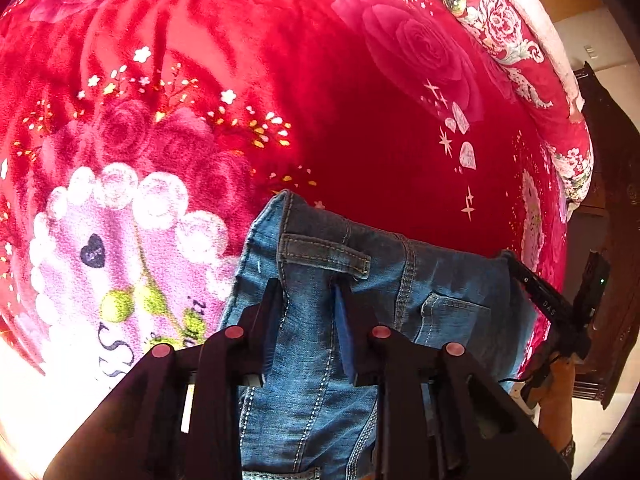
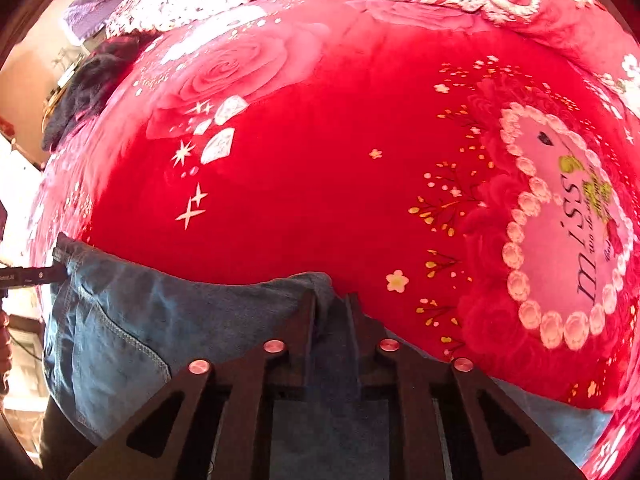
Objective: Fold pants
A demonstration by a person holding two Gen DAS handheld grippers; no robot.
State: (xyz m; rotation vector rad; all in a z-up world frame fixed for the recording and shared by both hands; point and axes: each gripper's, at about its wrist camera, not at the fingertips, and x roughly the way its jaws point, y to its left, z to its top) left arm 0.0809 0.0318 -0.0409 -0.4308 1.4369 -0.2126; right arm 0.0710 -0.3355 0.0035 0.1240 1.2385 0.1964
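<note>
Blue denim pants (image 1: 320,320) hang between both grippers above a red floral blanket (image 1: 360,140). My left gripper (image 1: 308,292) is shut on the waistband near a belt loop and seam. The right gripper shows at the far right of the left wrist view (image 1: 552,304), holding the other waistband corner. In the right wrist view, my right gripper (image 2: 330,304) is shut on a bunched waistband corner of the pants (image 2: 160,320). The left gripper's tip (image 2: 32,274) holds the far corner at the left edge. The pant legs hang below, hidden.
The blanket (image 2: 320,180) covers a bed and carries a pink heart print (image 2: 560,232). A dark cloth pile (image 2: 88,92) lies at the bed's far left corner. Dark wooden furniture (image 1: 612,200) stands beside the bed on the right.
</note>
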